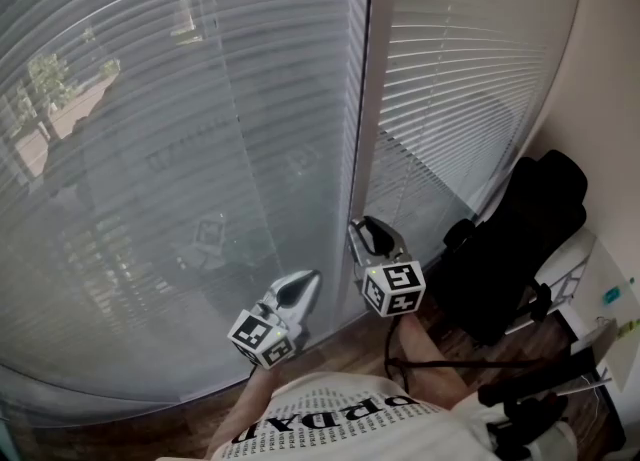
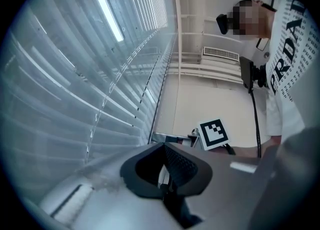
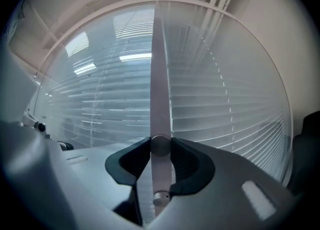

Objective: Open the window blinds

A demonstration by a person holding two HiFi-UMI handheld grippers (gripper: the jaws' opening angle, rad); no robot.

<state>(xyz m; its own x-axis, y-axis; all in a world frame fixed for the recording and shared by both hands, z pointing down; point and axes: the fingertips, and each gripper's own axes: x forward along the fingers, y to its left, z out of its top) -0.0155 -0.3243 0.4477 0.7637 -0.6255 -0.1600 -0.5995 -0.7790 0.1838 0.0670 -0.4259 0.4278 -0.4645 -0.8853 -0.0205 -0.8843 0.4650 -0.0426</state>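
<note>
Blinds (image 1: 180,149) wall off the front, a black chair (image 1: 520,239) crowds the right; floor (image 1: 120,434) leftward lies open.
</note>
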